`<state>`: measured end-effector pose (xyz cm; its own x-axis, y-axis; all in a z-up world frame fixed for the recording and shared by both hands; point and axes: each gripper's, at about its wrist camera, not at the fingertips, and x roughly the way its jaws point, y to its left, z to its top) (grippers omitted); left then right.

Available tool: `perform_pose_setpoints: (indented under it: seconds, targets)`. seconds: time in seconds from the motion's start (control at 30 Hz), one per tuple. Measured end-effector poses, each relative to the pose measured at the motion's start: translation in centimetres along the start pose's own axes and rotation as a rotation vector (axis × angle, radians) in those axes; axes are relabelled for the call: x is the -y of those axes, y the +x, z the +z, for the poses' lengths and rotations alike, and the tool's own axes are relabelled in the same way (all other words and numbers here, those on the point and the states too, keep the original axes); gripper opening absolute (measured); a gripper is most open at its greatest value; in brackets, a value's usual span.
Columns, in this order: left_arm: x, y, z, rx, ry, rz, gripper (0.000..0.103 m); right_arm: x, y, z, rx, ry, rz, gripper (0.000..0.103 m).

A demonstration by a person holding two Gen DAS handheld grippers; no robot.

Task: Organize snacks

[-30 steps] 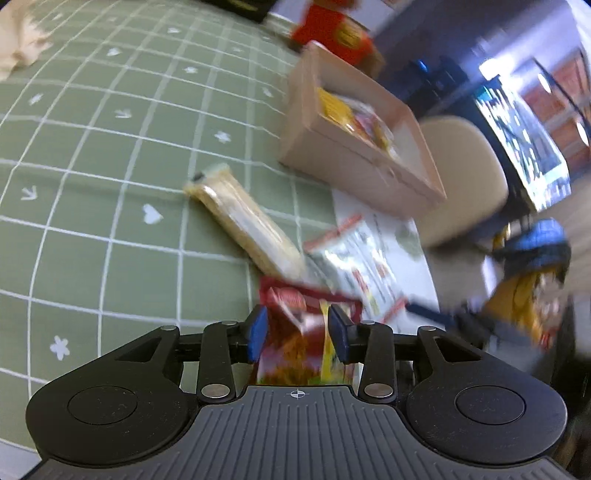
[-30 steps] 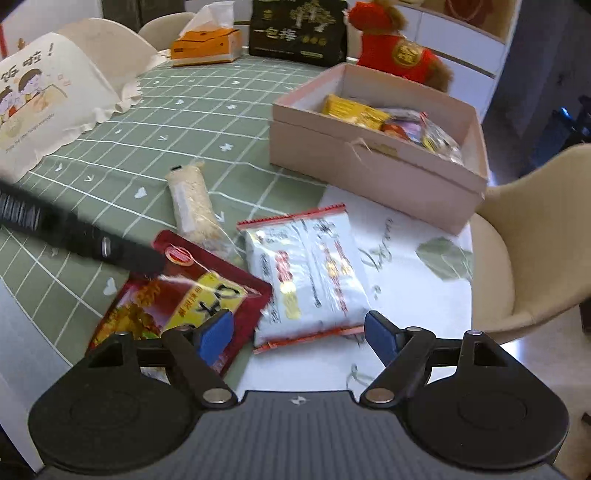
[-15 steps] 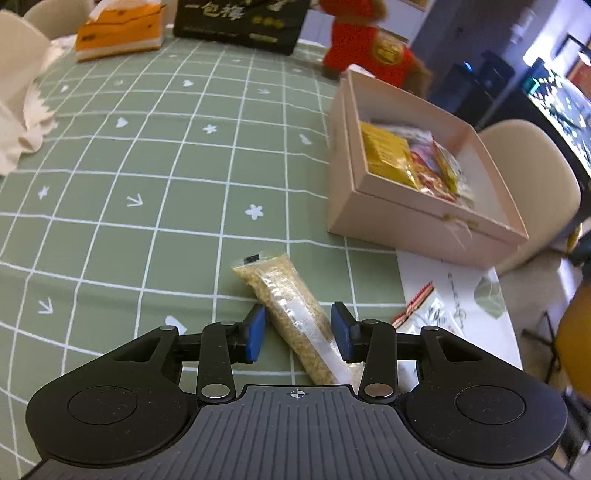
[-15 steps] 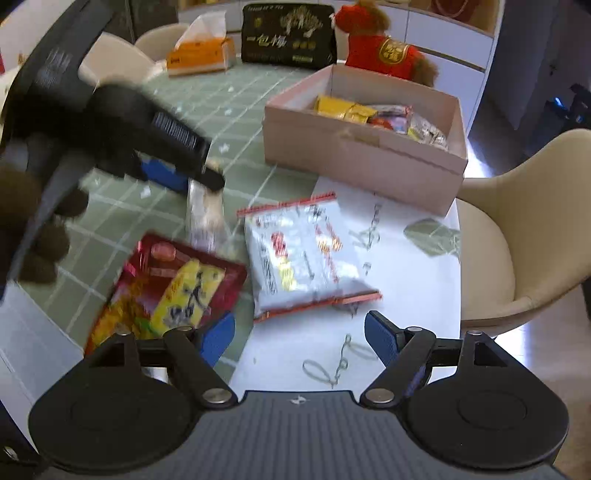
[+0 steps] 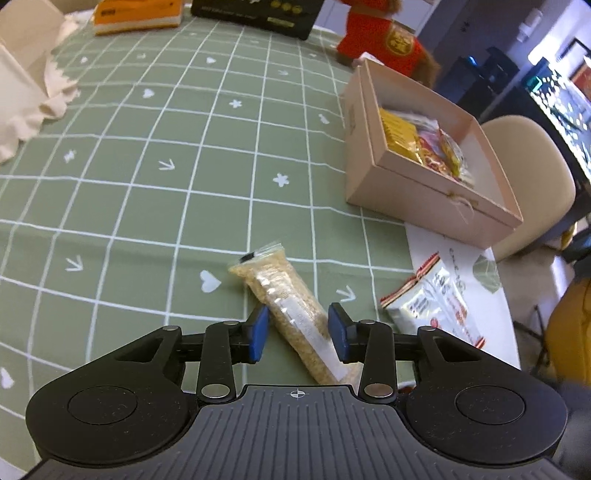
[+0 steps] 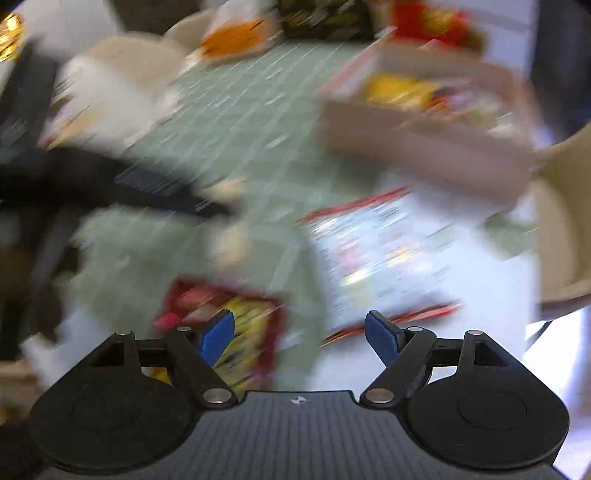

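My left gripper (image 5: 297,332) is open, its fingers either side of a long clear pack of grain snack (image 5: 291,314) lying on the green checked tablecloth (image 5: 147,166). A white snack bag with red edges (image 5: 436,306) lies to its right. An open pink box (image 5: 432,199) holding several snack packs stands beyond. My right gripper (image 6: 299,338) is open and empty; its view is blurred. A red and yellow snack bag (image 6: 229,325) lies under its left finger, the white bag (image 6: 376,266) ahead.
An orange tissue box (image 5: 136,14), a black box (image 5: 255,14) and a red plush toy (image 5: 384,40) stand at the far edge. White cloth (image 5: 26,92) lies at the left. A beige chair (image 5: 532,173) stands right of the table.
My left gripper has let go of the red and yellow bag and moved over the grain pack. The right wrist view has gone blurred as that gripper moves.
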<state>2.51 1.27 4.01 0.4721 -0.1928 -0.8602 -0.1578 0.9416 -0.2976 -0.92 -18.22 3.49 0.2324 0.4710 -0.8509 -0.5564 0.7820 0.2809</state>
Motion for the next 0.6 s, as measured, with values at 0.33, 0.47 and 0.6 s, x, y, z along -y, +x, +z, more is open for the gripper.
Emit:
perform_pose_setpoints:
  seconds: [0.33, 0.47, 0.6]
  targets:
    - [2.4, 1.9, 0.7, 0.013, 0.145, 0.034, 0.040, -6.8, 3.7, -1.2, -0.025, -0.076, -0.176, 0.102]
    - [0.6, 0.7, 0.3, 0.007, 0.147, 0.016, 0.039, -8.5, 4.1, -2.5, 0.025, -0.111, -0.246, 0.103]
    - [-1.6, -0.9, -0.7, 0.000, 0.130, 0.043, 0.039, -7.7, 3.2, -2.5, 0.041, -0.086, -0.221, 0.102]
